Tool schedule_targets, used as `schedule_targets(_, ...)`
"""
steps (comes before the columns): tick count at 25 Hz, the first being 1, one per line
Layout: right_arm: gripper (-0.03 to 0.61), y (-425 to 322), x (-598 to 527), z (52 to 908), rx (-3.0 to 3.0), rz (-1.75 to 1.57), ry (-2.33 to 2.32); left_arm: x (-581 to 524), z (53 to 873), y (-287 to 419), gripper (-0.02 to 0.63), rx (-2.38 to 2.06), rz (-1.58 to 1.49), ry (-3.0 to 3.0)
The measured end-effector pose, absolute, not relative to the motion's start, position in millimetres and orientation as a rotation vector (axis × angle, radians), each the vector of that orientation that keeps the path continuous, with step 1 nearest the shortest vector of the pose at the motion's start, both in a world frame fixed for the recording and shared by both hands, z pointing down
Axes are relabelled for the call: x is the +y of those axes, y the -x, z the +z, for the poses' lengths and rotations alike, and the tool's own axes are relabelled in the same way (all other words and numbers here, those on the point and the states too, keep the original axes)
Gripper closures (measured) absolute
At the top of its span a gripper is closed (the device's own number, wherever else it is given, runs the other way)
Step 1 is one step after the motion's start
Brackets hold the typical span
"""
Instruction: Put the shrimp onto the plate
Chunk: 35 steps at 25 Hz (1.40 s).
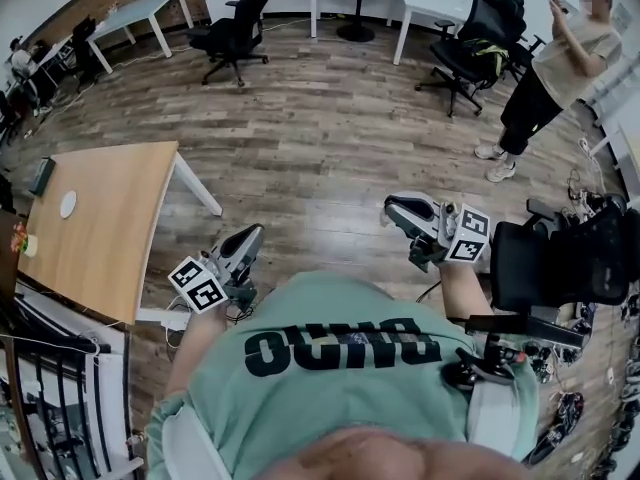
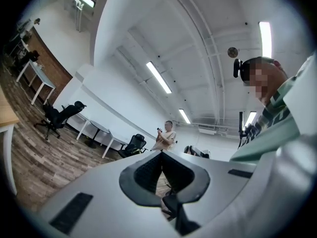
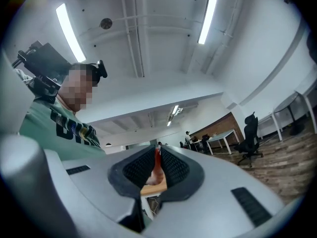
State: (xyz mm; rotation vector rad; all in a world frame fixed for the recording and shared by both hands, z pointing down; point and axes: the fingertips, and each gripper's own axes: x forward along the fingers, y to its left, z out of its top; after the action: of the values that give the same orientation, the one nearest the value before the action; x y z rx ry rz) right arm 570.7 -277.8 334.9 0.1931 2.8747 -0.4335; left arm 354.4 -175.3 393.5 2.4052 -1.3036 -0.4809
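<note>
1. The shrimp is an orange-red sliver standing on end between the dark ribbed pads of the right gripper. Both pads press against it.
2. Right gripper: jaws drawn narrow and clamped on the shrimp. In the right gripper view it is tilted upward, with ceiling lights and the holder's green shirt behind it.
3. In the head view the right gripper is held in the air in front of the holder's torso, over the wooden floor. The shrimp is too small to make out in this view.
4. Left gripper: jaws closed tip to tip with nothing between them. Only floor shows through the gap lower down.
5. In the head view the left gripper is also held in the air near the torso, well apart from the right one.
6. A wooden table stands to the holder's left, nearer the left gripper and well apart from the right gripper and the shrimp.
7. On the table lies a small white round thing. I cannot tell whether it is the plate. A dark flat item lies near it.
8. A second person stands at the far right, with black office chairs around the room.
</note>
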Motion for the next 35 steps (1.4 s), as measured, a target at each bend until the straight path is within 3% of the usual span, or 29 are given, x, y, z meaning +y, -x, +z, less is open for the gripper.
schedule_targets(21,0.538,-332.9,-354.1,317.5,2.922,-0.409,-0.078,-257.1,390.7,-111.4,0.607,-1.216,-0.509,-2.429)
schedule_targets(35,0.538,-198.4,-433.4,345.2,2.869,-0.474,-0.522,-275.9,418.9,-10.6,0.607,-1.587,-0.507,-2.230)
